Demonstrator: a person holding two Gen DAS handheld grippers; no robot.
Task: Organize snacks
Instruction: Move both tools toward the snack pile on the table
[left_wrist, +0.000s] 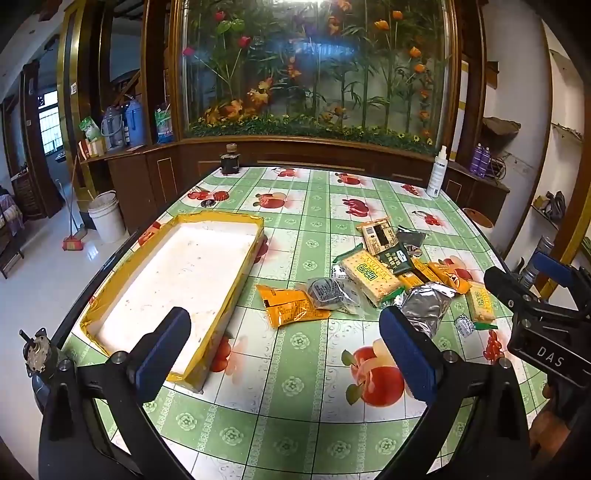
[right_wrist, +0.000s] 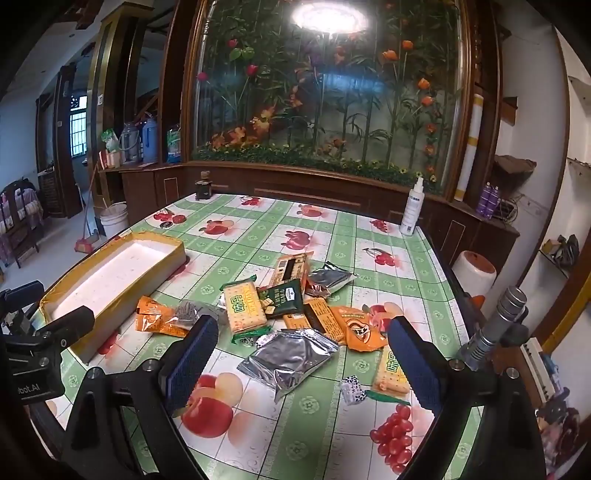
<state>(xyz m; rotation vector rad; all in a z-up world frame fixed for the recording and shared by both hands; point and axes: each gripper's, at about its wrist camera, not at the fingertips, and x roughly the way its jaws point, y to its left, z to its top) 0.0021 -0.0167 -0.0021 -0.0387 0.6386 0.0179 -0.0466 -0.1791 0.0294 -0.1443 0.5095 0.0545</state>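
A heap of snack packets lies on the table's right half: a yellow cracker pack (left_wrist: 369, 277) (right_wrist: 244, 308), an orange pouch (left_wrist: 290, 307) (right_wrist: 155, 316), a silver foil bag (left_wrist: 424, 301) (right_wrist: 291, 356) and a dark green packet (right_wrist: 282, 297). A shallow white tray with yellow taped rim (left_wrist: 236, 286) (right_wrist: 177, 248) lies empty on the left. My left gripper (left_wrist: 284, 349) hovers open above the cloth between tray and heap, holding nothing. My right gripper (right_wrist: 301, 358) is open too, over the foil bag, not touching it.
A white spray bottle (left_wrist: 436, 173) (right_wrist: 410, 210) and a small dark jar (left_wrist: 231, 160) (right_wrist: 203, 186) stand at the table's far edge. Behind them rises a wooden cabinet with a glass flower display. A white bucket (left_wrist: 107, 216) and a broom are on the floor, left.
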